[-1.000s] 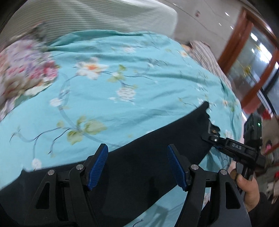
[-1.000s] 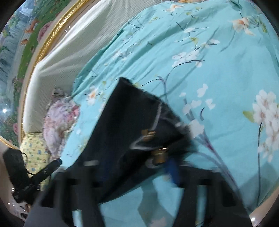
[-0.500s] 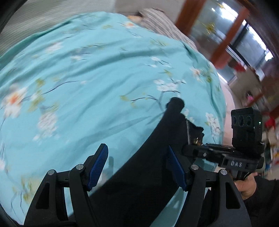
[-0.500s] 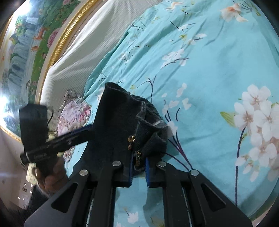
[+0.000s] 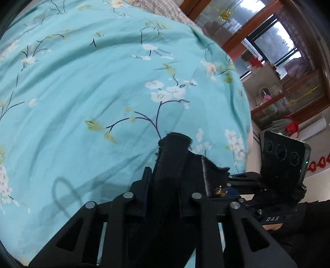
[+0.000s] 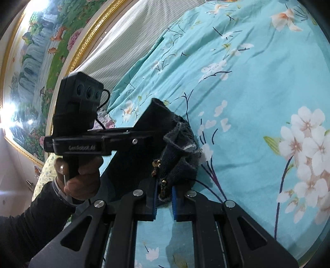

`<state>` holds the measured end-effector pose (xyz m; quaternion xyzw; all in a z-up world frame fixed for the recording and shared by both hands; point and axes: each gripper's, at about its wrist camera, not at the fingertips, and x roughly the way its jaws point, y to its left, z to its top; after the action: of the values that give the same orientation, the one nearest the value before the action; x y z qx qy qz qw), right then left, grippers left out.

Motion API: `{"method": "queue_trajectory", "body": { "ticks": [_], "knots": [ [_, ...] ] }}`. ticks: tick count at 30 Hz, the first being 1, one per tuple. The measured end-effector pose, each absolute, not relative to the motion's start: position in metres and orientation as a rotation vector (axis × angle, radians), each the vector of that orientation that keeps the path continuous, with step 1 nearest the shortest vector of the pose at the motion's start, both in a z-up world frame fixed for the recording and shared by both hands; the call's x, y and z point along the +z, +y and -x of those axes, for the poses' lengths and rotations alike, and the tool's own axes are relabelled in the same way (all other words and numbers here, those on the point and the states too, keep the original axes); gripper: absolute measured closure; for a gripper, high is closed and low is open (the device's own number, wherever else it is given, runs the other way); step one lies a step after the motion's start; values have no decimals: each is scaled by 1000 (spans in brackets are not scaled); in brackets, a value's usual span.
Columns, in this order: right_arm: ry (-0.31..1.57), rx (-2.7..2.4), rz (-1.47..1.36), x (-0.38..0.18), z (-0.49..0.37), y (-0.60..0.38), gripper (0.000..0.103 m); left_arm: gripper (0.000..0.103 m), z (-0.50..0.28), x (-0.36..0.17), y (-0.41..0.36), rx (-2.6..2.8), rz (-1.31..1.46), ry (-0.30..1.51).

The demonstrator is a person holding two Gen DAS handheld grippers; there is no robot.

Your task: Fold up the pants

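Observation:
Black pants (image 5: pixel 173 156) lie on a turquoise floral bedspread (image 5: pixel 103 82), one end bunched and lifted. My left gripper (image 5: pixel 167 185) is closing, and its jaws press a thick fold of that black fabric. Just to its right, my right gripper (image 5: pixel 226 189) pinches the neighbouring edge, where brass zipper pulls show. In the right wrist view, the right gripper (image 6: pixel 164 198) is shut on the crumpled waistband of the pants (image 6: pixel 179 160). The left gripper (image 6: pixel 151 134) comes in from the left onto the same end, held by a hand (image 6: pixel 82 181) in a dark sleeve.
A gold-framed landscape painting (image 6: pixel 41 61) and a striped white headboard (image 6: pixel 123 41) stand behind the bed, with a floral pillow (image 6: pixel 107 121) below them. A window and wooden shelves (image 5: pixel 278 72) lie past the bed's right edge. Plaid cloth (image 5: pixel 160 10) sits at the far end.
My left gripper swung right along the pants to the end beside the right gripper, dropped lower, and its wide jaws closed onto the fabric. The right gripper's jaws closed on the waistband, then held still.

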<state>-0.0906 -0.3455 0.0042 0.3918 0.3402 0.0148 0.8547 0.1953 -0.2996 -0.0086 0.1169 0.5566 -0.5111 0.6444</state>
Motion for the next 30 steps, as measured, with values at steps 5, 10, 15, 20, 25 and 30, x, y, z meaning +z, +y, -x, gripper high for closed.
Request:
{"method": "queue_trajectory", "body": {
  "ticks": [5, 10, 15, 20, 25, 30],
  "knots": [
    [706, 48, -815, 13, 88, -341, 91, 88, -181, 15, -285, -1166, -247, 1172],
    [645, 140, -826, 30, 88, -336, 91, 88, -180, 51, -249, -1177, -125, 1111],
    [592, 266, -821, 55, 77, -320, 92, 88, -174, 83, -214, -1158, -66, 1044],
    [586, 378, -796, 72, 58, -295, 91, 91, -166, 102, -168, -1118, -23, 991],
    [634, 473, -760, 74, 37, -261, 91, 95, -156, 104, -118, -1057, 12, 969],
    [696, 542, -747, 64, 19, -225, 91, 96, -148, 91, -74, -979, 69, 974]
  ]
}}
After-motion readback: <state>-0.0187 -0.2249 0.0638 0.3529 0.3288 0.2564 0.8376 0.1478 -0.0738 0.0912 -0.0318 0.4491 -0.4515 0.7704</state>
